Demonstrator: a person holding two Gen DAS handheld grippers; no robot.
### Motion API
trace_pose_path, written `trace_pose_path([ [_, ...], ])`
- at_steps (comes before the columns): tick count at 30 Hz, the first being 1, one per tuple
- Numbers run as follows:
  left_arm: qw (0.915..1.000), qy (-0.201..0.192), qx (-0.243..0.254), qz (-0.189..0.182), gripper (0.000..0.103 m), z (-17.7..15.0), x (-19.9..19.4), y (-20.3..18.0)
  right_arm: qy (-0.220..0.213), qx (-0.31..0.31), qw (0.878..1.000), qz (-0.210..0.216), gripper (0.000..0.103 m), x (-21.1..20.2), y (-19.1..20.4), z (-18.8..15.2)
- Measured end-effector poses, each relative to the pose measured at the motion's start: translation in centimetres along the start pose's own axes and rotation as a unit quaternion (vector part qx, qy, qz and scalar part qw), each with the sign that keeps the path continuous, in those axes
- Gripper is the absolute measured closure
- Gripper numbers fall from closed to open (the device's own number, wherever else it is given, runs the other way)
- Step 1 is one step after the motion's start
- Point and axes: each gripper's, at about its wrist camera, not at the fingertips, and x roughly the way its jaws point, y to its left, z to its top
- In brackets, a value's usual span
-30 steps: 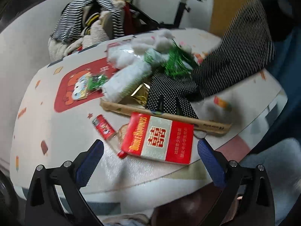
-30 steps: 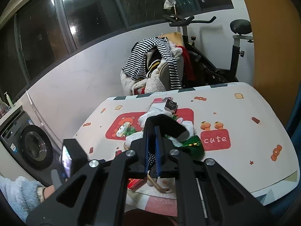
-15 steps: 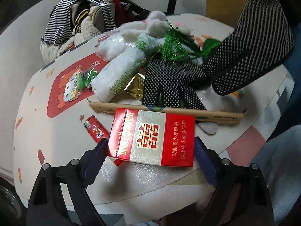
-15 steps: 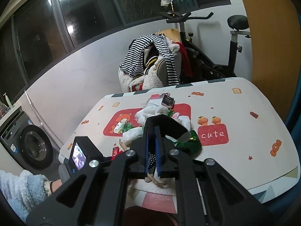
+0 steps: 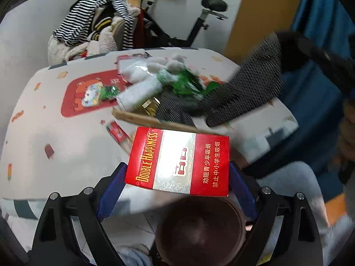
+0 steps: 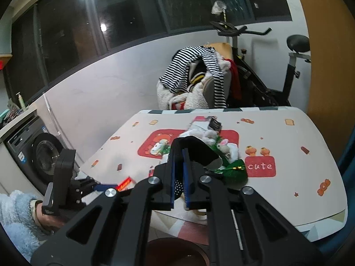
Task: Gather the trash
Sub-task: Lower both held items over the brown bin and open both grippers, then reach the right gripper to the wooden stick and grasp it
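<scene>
The left claw pinches a red-and-white cigarette pack across its width — one blue pad presses on each short edge, and the pack stands clear above the surface. Right under the pack, below the edge of the surface, sits a dark brown round bin with its mouth open upward. In the right wrist view the same claw shows at the lower left, held by a hand in a fluffy light-blue sleeve, with a red sliver of the pack showing at its tips.

The right claw is pressed together on a black dotted glove; the fabric bunches over the fingertips and hangs down between them. From the left wrist view the glove stretches up and to the right of the pack toward the right-hand tool.

Just beyond the pack on the surface lie a small red lighter and a long brown paper sleeve, possibly for chopsticks. Behind these is a heap — white plastic bag, green tinsel, gold wrapper, a white plush rabbit.

Farther back than the pack and the heap, past the far edge of the surface, striped clothes lie piled on a chair beside an exercise bike. A washing machine stands at the far left.
</scene>
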Motion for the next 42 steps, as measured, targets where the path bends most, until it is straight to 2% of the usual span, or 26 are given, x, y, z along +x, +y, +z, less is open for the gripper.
trace_pose_path([
  [9,0.9969,0.059,0.013,-0.050,0.015,-5.9,0.8,-2.9,0.004,-0.019,1.000,0.023,0.093,-2.2,2.2,-1.0],
  [14,0.9971,0.048,-0.002,-0.058,0.008,-6.7,0.3,-3.1,0.025,-0.037,0.998,0.038,0.093,-2.9,3.3,-2.0],
  [20,0.9984,-0.006,-0.055,-0.011,0.008,-6.2,-2.6,-1.1,0.073,-0.062,0.993,0.069,0.093,-2.9,4.9,-4.0],
  [23,0.9936,-0.042,-0.099,0.036,0.008,-5.8,-4.6,1.0,0.117,-0.075,0.987,0.080,0.093,-1.8,5.8,-5.6],
  [27,0.9850,-0.072,-0.129,0.089,0.008,-5.5,-6.5,2.8,0.186,-0.081,0.976,0.079,0.093,0.8,6.6,-8.5],
  [33,0.9766,-0.081,-0.150,0.131,0.007,-5.1,-7.1,4.5,0.264,-0.057,0.961,0.066,0.092,4.8,6.4,-12.3],
  [36,0.9754,-0.079,-0.156,0.134,0.007,-5.4,-6.9,4.9,0.283,-0.034,0.957,0.051,0.075,6.4,5.9,-13.6],
  [38,0.9754,-0.076,-0.161,0.130,0.007,-5.6,-6.7,5.0,0.279,-0.024,0.959,0.045,0.043,6.7,5.7,-13.9],
  [39,0.9755,-0.074,-0.163,0.128,0.007,-5.6,-6.6,5.0,0.270,-0.025,0.962,0.040,0.040,6.8,5.6,-13.8],
  [42,0.9749,-0.075,-0.168,0.125,0.007,-5.8,-6.6,5.1,0.247,-0.019,0.968,0.035,0.040,7.0,4.7,-13.0],
])
